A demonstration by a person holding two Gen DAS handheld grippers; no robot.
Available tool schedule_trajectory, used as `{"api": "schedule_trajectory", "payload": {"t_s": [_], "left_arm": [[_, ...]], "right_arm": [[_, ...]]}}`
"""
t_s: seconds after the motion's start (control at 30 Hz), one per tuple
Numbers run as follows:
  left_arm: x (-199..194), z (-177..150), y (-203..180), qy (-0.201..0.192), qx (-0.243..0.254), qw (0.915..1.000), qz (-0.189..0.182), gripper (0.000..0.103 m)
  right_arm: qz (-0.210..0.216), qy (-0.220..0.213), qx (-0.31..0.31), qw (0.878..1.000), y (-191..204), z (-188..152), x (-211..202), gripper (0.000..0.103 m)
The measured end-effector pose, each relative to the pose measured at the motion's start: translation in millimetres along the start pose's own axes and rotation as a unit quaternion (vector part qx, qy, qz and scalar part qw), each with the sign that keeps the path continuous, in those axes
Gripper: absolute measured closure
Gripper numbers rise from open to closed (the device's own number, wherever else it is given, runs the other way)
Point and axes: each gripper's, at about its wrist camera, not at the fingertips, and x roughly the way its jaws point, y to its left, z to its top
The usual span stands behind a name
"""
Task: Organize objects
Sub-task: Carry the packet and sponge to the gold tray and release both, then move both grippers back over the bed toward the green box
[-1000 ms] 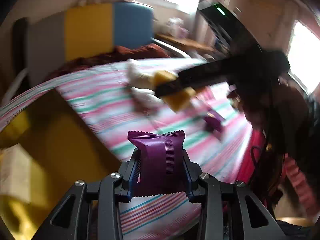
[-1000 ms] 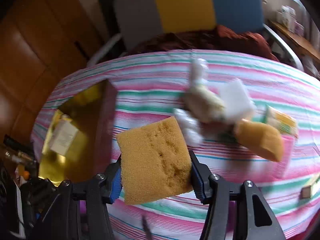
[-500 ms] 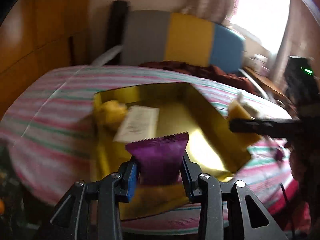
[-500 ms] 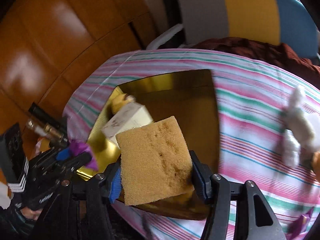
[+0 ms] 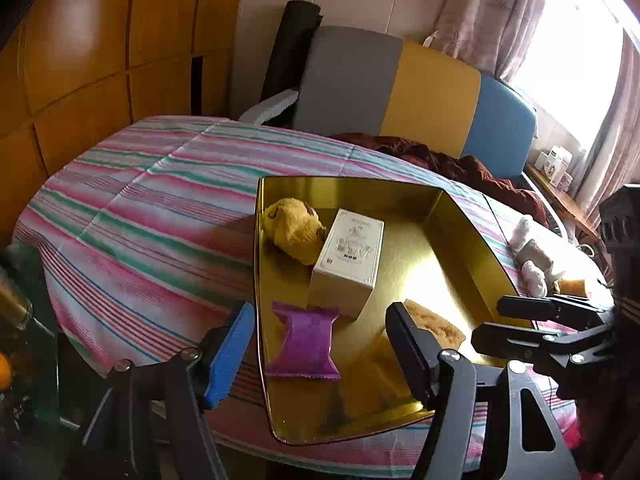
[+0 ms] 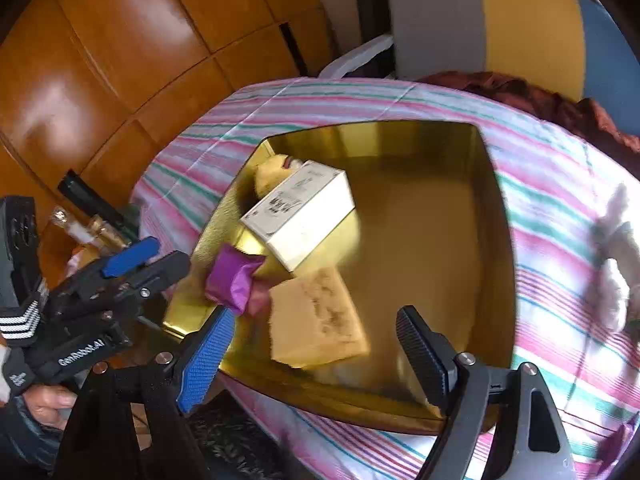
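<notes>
My left gripper [image 5: 320, 344] hangs over the near corner of the gold tray [image 5: 472, 236], its fingers [image 5: 230, 352] opening and no longer pressing anything; the purple packet [image 5: 308, 342] lies between them in view but flat on the tray floor. My right gripper [image 6: 312, 348] is over the same near end, fingers [image 6: 424, 360] also opening, with the yellow sponge [image 6: 316, 316] free of the pads, tilted and a little blurred, so I cannot tell whether it rests on the tray. Just past the packet stands a white box [image 5: 350, 256], and behind it, against the tray's far left wall, a tan plush toy [image 5: 294, 230]. The tray sits on the counter's striped cloth [image 5: 140, 216]. Further right on the cloth lies a small pale stuffed figure [image 5: 530, 254]. Beyond the counter stands a grey, yellow and blue headboard [image 5: 412, 96].
</notes>
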Motion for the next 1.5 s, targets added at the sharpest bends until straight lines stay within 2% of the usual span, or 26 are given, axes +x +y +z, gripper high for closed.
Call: {"api": "schedule_trajectory", "payload": {"t_s": [0.07, 0.2, 0.53, 1.0, 1.13, 1.5], "left_arm": [[-3.1, 3.6, -3.5, -0.006, 0.003, 1.0000, 0.005, 0.028], [-5.2, 6.6, -13.8, -0.015, 0.017, 0.9997, 0.014, 0.028], [-8.8, 6.3, -33.3, -0.027, 0.051, 0.9975, 0.042, 0.027], [-1.7, 5.3, -60.9, -0.014, 0.085, 0.9961, 0.019, 0.026], [1.5, 3.2, -69.9, -0.009, 0.095, 0.9954, 0.011, 0.020], [7.9, 2.9, -96.9, -0.003, 0.123, 0.9923, -0.012, 0.019]], "right_arm": [[-0.015, -0.012, 0.000, 1.000, -1.8, -1.8, -5.4, 0.019], [-0.056, -0.035, -0.005, 0.998, -2.0, -5.8, -14.3, 0.019], [-0.121, -0.081, -0.024, 0.989, -1.4, -12.8, -31.5, 0.018], [-0.142, -0.093, 0.021, 0.985, -34.2, -25.3, -45.4, 0.018], [-0.150, -0.095, 0.039, 0.983, -48.3, -31.1, -50.8, 0.018], [-0.183, -0.114, 0.106, 0.971, -99.3, -49.4, -79.3, 0.018]]}}
